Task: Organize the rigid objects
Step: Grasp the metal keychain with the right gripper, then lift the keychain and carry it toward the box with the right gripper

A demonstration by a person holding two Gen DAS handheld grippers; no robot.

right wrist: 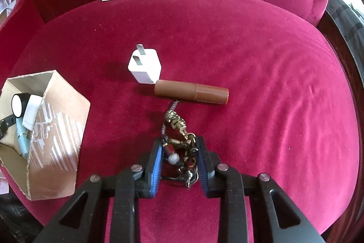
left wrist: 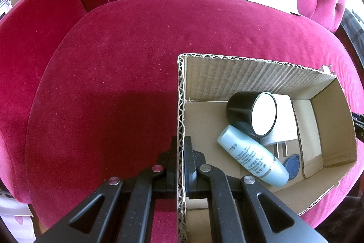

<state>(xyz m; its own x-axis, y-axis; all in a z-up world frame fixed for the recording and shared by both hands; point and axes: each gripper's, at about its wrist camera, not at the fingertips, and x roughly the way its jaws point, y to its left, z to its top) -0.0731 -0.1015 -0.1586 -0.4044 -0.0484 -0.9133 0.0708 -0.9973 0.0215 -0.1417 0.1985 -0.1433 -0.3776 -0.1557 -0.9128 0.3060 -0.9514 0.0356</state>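
While the left gripper (left wrist: 180, 152) pinches the cardboard box (left wrist: 181, 106) wall between its fingers, the right gripper (right wrist: 179, 152) clasps the keychain (right wrist: 180, 147) on the red cushion (right wrist: 261, 83), brown tube (right wrist: 191, 92) and white charger (right wrist: 145, 70) beyond.

Only real text is on the pale blue bottle (left wrist: 252, 156) lying in the cardboard box (left wrist: 182, 106): dark printed lines, looks like Chinese characters, too small and warped to read.

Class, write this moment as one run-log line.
left gripper: shut on cardboard box wall | right gripper: shut on brass keychain | loose: white plug, brown tube
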